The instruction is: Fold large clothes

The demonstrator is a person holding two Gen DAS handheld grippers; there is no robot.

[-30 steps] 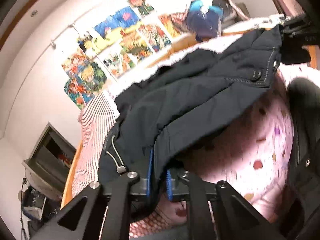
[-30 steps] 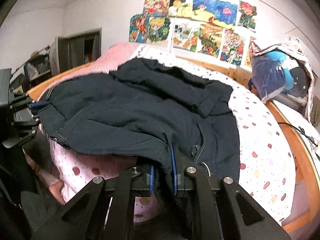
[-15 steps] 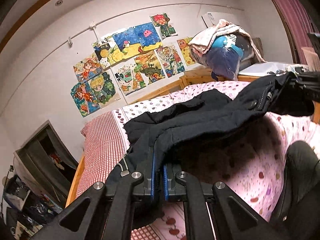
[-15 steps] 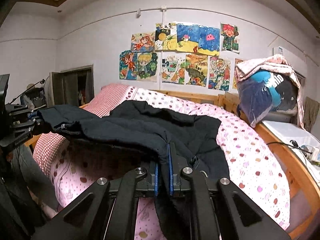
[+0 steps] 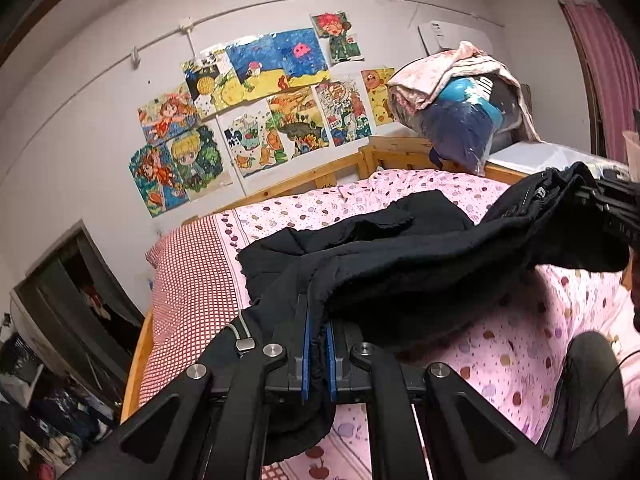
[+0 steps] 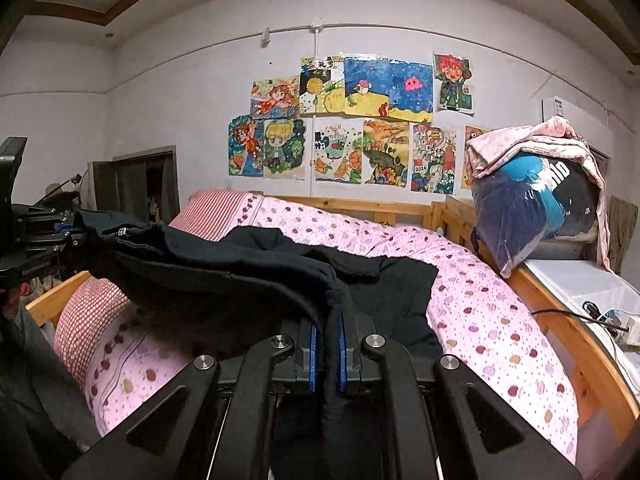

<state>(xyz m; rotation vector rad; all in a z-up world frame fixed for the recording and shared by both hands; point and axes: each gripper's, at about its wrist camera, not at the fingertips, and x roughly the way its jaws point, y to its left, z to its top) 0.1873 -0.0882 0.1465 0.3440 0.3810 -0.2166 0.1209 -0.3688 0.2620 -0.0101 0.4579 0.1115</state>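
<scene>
Left gripper (image 5: 317, 354) and right gripper (image 6: 326, 360) each pinch the jacket (image 5: 400, 256) hem; raised edge spans between them; body trails ahead onto the bed (image 6: 480, 300).

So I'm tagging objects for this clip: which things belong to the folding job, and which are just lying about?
In the job:
dark jacket
left gripper, shut on it
right gripper, shut on it
pink dotted bed, the work surface

Lying about:
wall drawings
bagged bedding bundle
red checked pillow
</scene>
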